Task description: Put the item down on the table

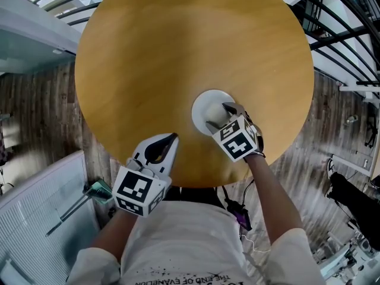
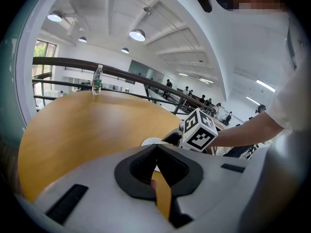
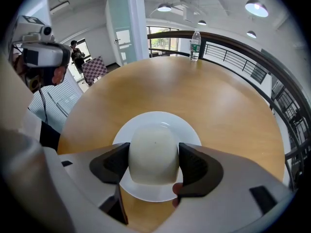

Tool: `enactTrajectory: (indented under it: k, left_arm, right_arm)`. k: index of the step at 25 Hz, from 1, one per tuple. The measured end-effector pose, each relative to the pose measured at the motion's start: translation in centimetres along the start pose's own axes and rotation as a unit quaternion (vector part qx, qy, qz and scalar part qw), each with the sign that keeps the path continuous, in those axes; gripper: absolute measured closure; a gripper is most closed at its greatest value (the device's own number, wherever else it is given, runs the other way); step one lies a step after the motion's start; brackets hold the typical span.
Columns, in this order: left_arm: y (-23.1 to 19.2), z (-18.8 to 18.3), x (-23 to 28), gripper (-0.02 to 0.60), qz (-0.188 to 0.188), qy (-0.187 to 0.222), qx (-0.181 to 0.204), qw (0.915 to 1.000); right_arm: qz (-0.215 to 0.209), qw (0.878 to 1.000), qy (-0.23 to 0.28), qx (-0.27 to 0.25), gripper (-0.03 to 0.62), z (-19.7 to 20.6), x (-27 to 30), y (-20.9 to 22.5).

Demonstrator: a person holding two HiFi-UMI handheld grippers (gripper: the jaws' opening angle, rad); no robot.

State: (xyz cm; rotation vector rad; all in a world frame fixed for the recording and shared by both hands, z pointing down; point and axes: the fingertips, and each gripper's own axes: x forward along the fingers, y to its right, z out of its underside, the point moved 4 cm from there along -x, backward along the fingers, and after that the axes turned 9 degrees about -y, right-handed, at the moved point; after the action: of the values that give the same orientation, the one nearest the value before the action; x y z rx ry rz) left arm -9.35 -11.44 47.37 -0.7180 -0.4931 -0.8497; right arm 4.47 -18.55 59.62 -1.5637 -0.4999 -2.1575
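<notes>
Round wooden table [image 1: 178,70], mostly bare. My right gripper [image 1: 221,117] has its jaws clamped on both sides of 1 cream cup [image 3: 153,154], right over the white saucer [image 3: 190,130]; can't tell if it's touching down. Release not yet done. Left gripper [image 1: 172,138] closed, empty, at near table edge.

Plate [image 1: 202,103] sits on the surface [image 1: 178,64], toward your edge, right of centre. Cup [image 3: 153,147] over the plate, between your right tongs [image 3: 153,161]. Left tongs [image 1: 171,140] just left of it. Bottle [image 3: 195,45] at the far edge.
</notes>
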Motion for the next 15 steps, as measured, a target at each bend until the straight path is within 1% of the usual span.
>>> enactTrajectory:
  k: [15]
  left_arm:
    - [0.05,0.22,0.12,0.56,-0.004,-0.002,0.003,1.0]
  right_arm:
    - [0.008,1.0,-0.02,-0.013,0.279,-0.2,1.01,-0.12]
